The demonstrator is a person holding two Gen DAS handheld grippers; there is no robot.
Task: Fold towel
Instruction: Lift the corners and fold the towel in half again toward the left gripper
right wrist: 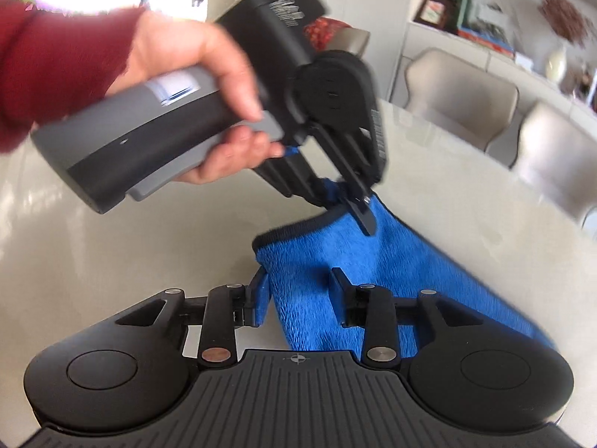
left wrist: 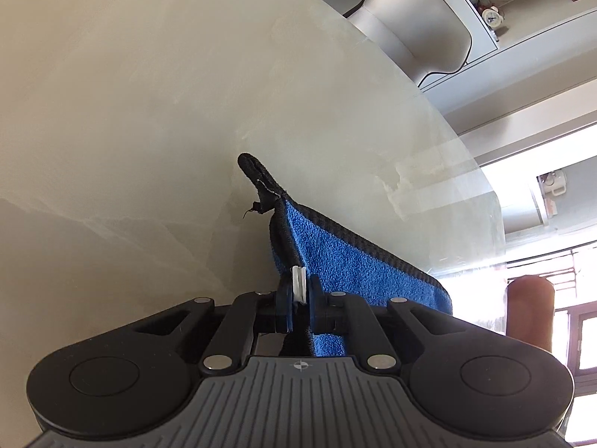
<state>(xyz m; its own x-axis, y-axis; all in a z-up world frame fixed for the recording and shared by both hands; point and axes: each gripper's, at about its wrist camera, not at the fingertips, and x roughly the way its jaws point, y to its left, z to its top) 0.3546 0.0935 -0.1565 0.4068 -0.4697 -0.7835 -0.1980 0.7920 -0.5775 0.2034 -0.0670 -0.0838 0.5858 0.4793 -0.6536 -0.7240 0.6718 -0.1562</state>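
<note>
The towel (right wrist: 335,257) is blue terry with a black stitched hem. In the left wrist view my left gripper (left wrist: 298,295) is shut on the towel's (left wrist: 335,257) hemmed corner; a black hanging loop (left wrist: 257,171) sticks out past the fingers. The right wrist view shows that left gripper (right wrist: 358,201) from outside, lifting the towel's corner above the table. My right gripper (right wrist: 298,291) is open, its fingers (right wrist: 337,280) standing either side of a towel fold without pinching it.
The pale glossy table (left wrist: 149,112) lies under both grippers, and its curved edge runs along the right in the left wrist view. Beige chairs (right wrist: 459,89) stand at the far side. A shelf unit (right wrist: 485,30) with books and ornaments lines the wall.
</note>
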